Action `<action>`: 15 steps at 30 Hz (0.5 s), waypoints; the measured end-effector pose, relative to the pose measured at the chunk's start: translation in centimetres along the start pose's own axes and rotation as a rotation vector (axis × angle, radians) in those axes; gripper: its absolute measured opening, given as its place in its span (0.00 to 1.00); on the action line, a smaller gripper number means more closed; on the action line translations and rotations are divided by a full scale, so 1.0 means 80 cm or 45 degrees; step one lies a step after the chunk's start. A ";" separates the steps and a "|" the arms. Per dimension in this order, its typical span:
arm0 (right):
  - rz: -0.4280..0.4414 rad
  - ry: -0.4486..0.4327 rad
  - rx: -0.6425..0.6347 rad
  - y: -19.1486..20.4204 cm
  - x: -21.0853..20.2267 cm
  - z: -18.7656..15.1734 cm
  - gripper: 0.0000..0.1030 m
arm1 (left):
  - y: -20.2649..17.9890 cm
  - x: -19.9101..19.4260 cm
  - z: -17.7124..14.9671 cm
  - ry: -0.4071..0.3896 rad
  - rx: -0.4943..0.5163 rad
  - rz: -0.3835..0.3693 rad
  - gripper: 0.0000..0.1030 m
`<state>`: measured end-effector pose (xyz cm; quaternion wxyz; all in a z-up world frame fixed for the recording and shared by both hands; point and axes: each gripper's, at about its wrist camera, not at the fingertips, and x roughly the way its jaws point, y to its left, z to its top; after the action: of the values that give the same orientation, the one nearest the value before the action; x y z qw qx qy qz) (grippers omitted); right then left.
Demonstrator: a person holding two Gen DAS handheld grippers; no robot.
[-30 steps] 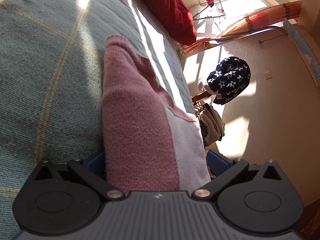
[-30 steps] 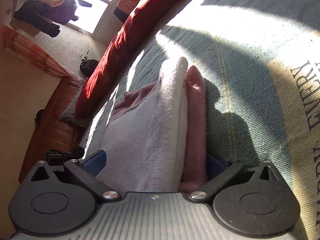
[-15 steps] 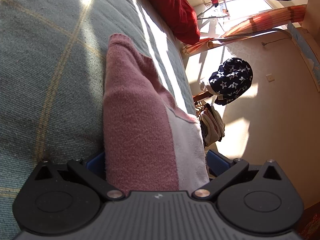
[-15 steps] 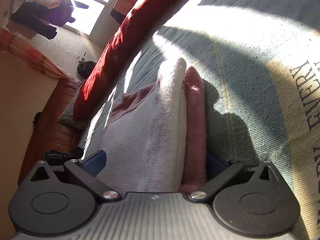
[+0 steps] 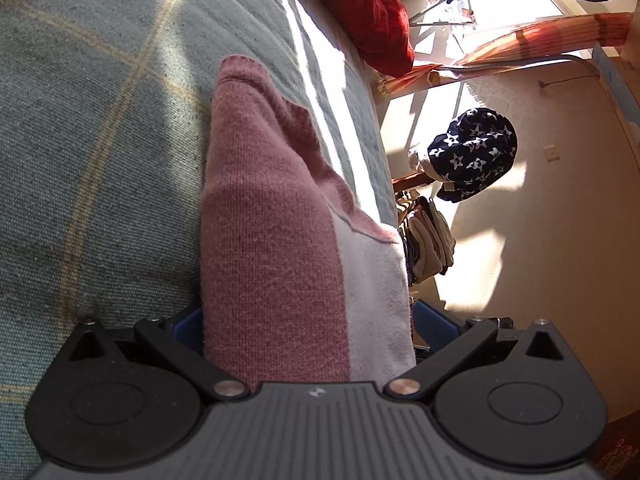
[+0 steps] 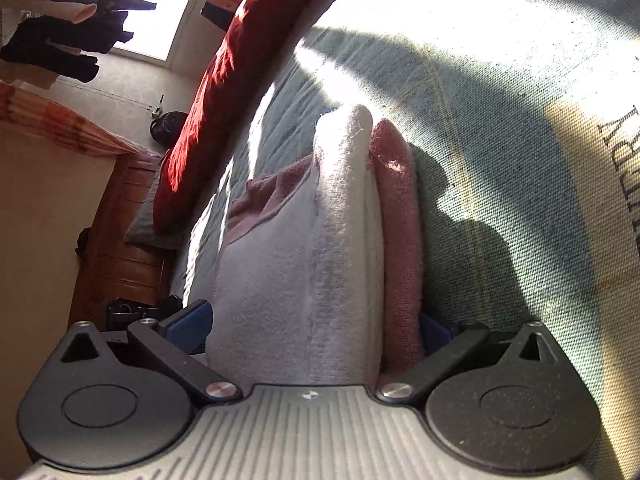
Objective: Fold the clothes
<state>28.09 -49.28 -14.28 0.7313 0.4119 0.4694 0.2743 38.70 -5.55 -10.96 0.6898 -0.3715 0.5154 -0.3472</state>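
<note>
Little has shifted since a second ago: both grippers keep their hold on the folded garment, and only the background has slid slightly as the cameras tilted.

Left wrist view: the left gripper (image 5: 306, 320) is clenched on the pink and white sweater (image 5: 276, 220), whose thick folded bundle fills the whole gap between the blue finger pads (image 5: 430, 316) and runs forward along the fingers. Its far end rests on the grey-green plaid bedspread (image 5: 88, 128). A red pillow (image 5: 368, 4) lies beyond, and a star-patterned dark cloth (image 5: 474, 154) hangs by the wall.

Right wrist view: the right gripper (image 6: 316, 326) likewise grasps the sweater (image 6: 304, 248), white layers and a pink layer stacked side by side between the jaws, the pink edge against the bedspread (image 6: 500, 120). The red pillow (image 6: 224, 88) stretches along the bed's far side, next to a wooden dresser (image 6: 120, 240).
</note>
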 end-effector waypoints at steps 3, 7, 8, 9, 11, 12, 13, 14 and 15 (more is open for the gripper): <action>0.025 0.053 -0.034 -0.001 -0.006 -0.012 1.00 | 0.005 -0.007 -0.010 0.023 -0.008 -0.036 0.99; 0.039 0.059 0.016 -0.010 -0.002 -0.003 1.00 | 0.006 0.010 0.001 0.041 -0.045 -0.017 0.99; 0.032 0.054 0.011 -0.008 0.003 0.002 1.00 | 0.004 0.016 0.006 0.047 -0.037 -0.005 0.99; 0.024 0.050 0.005 -0.006 0.007 0.006 1.00 | 0.002 0.021 0.008 0.055 -0.021 0.005 0.99; -0.001 0.063 -0.033 -0.002 0.019 0.010 1.00 | 0.000 0.027 0.012 0.070 0.002 0.014 0.99; -0.004 0.067 -0.048 0.000 0.021 0.010 1.00 | 0.000 0.027 0.013 0.076 0.004 0.010 0.99; 0.002 0.067 -0.062 -0.001 0.020 0.009 1.00 | 0.001 0.027 0.013 0.082 0.010 -0.001 0.99; 0.009 0.068 -0.076 -0.001 0.018 0.007 1.00 | 0.003 0.025 0.012 0.081 0.022 -0.014 0.99; 0.021 0.067 -0.092 -0.002 0.017 0.005 1.00 | 0.006 0.023 0.011 0.078 0.035 -0.028 0.99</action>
<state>29.03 -48.46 -14.96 0.7307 0.3817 0.4751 0.3077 39.99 -6.76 -12.00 0.6749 -0.3569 0.5272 -0.3731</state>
